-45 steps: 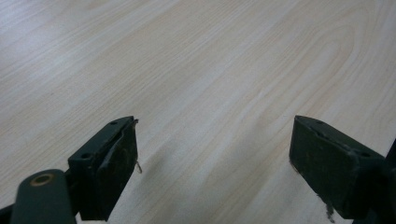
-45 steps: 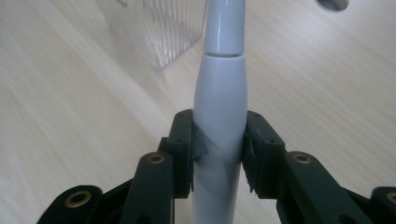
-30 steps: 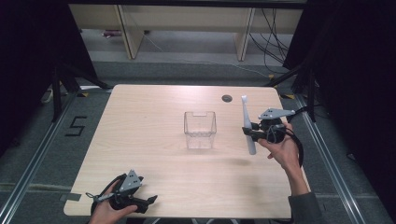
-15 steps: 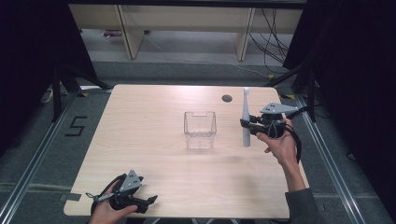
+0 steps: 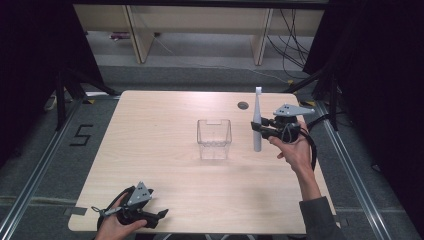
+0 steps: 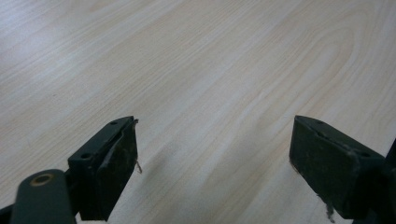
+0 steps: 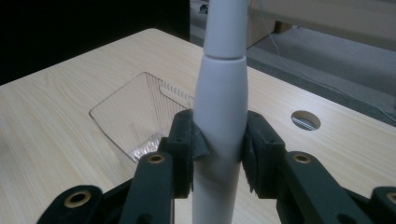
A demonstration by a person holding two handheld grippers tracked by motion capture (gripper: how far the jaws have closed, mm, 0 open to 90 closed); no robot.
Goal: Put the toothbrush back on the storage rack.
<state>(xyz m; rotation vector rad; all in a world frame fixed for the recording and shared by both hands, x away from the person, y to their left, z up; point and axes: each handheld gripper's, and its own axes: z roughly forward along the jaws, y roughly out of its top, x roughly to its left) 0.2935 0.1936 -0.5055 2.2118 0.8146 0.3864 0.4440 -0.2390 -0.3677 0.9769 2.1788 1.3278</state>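
Now: right claw (image 5: 260, 128) grips upright white handle (image 5: 257, 120) | clear bin (image 5: 214, 138) beside | left claw (image 5: 161, 216) wide

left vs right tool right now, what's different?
Left tool: jaws wide apart, holding nothing. Right tool: jaws shut on an upright white toothbrush handle. Left tool sits low at the table's near edge; right tool is raised beside the clear box. Both have black jaws and a grey plate on top.
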